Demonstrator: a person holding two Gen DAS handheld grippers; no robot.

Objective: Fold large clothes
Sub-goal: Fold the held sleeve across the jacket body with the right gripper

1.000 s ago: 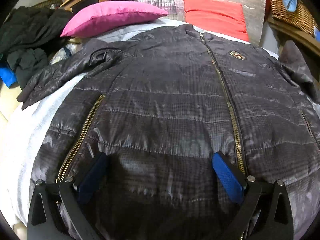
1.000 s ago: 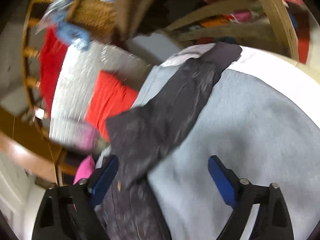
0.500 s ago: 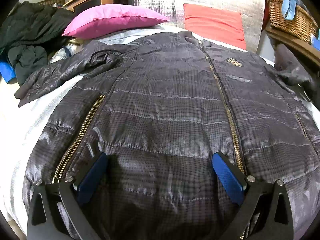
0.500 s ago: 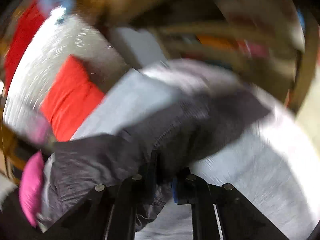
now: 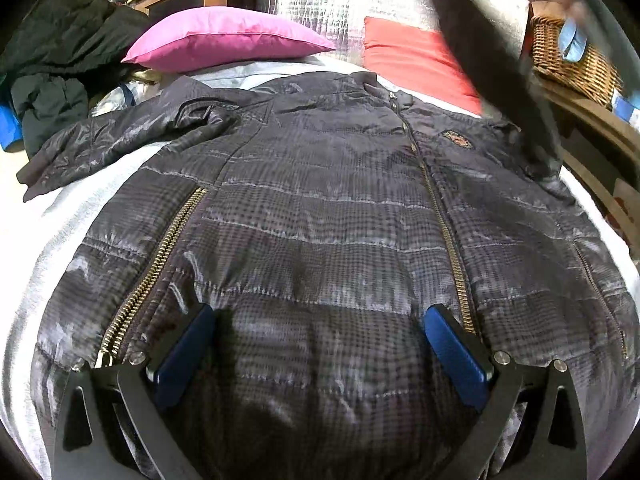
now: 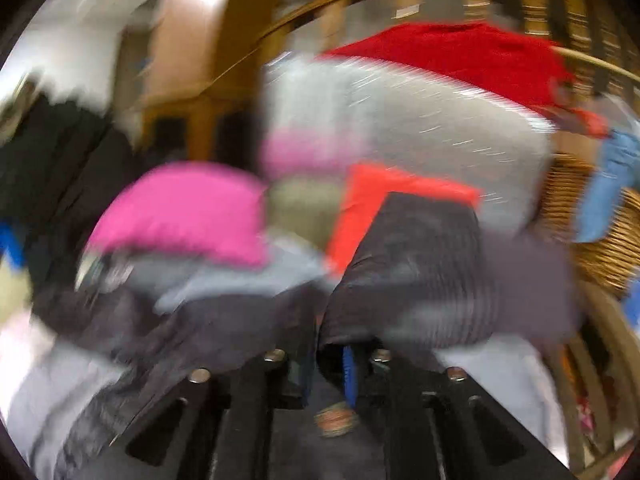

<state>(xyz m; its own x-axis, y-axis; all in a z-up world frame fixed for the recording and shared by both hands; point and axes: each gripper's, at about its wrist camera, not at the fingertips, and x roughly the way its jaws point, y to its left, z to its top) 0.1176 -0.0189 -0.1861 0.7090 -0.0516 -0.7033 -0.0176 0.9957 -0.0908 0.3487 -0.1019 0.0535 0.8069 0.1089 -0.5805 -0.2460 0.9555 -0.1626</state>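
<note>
A dark quilted jacket [image 5: 328,216] lies front up and zipped on a pale sheet [image 5: 36,248] covering the bed, collar toward the far pillows and hem toward the camera; its main zip [image 5: 436,208] runs down right of centre, and a slanted pocket zip [image 5: 160,268] shows on the left side. One sleeve [image 5: 104,148] lies spread out to the left across the sheet; the other sleeve [image 5: 496,68] is lifted off the bed at the upper right, rising as a dark blurred band in front of the red cushion [image 5: 416,60].

The left gripper [image 5: 316,344] sits low over the hem with its blue pads [image 5: 456,356] wide apart, nothing clamped between them; whether they press on the fabric cannot be told.

The right gripper [image 6: 328,376] appears in a heavily smeared view; its jaws stand close together but are opening, with dark sleeve [image 6: 408,272] cloth bunched between and above them; a blue pad [image 6: 350,372] edge shows beside the cloth, and the frames suggest the sleeve is still pinched there.

A pink pillow [image 5: 224,36] lies behind the collar on the left, with a silvery quilted backing [image 5: 320,4] behind both pillows; a heap of dark clothes [image 5: 56,64] sits far left; a wicker basket [image 5: 572,64] with blue cloth stands on a wooden shelf at the right.
</note>
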